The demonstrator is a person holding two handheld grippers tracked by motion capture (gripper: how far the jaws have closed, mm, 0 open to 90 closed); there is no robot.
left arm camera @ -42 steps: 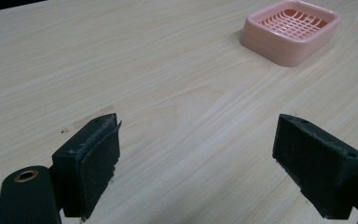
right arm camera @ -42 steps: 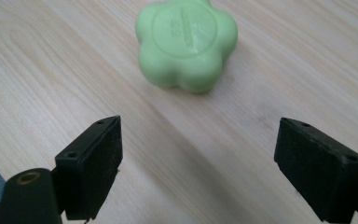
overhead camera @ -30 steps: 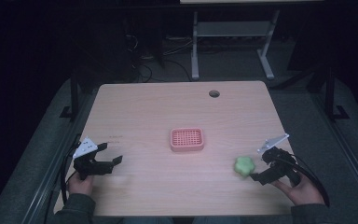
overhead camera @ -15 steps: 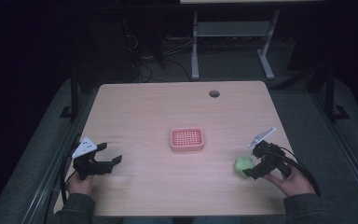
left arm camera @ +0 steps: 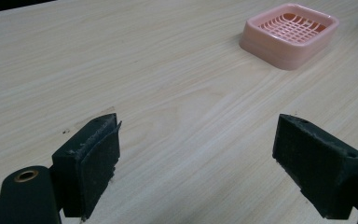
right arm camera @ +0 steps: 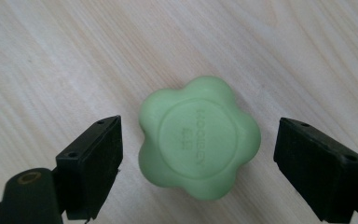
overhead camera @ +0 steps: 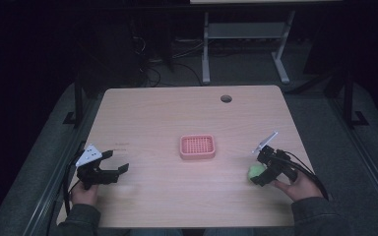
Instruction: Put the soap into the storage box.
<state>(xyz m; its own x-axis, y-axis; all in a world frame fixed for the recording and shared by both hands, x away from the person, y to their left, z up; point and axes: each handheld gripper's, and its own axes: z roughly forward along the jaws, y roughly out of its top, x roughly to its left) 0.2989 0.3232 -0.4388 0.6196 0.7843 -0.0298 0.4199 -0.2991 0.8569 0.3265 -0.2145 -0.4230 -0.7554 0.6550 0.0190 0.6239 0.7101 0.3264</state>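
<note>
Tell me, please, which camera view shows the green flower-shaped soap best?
The right gripper view: the green soap lies close up between the open jaws, its lobes and embossed round face clear. In the high view it is a small green blob at the right gripper, partly covered. The left gripper view looks toward the pink dish instead.

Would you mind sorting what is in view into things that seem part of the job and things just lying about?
Likely part of the job:
- green flower-shaped soap, between the open jaws of the right gripper, untouched
- pink slatted soap dish, mid-table

Apparently idle or background:
- left gripper, open over bare wood
- round hole in the table
- white stand behind
</note>
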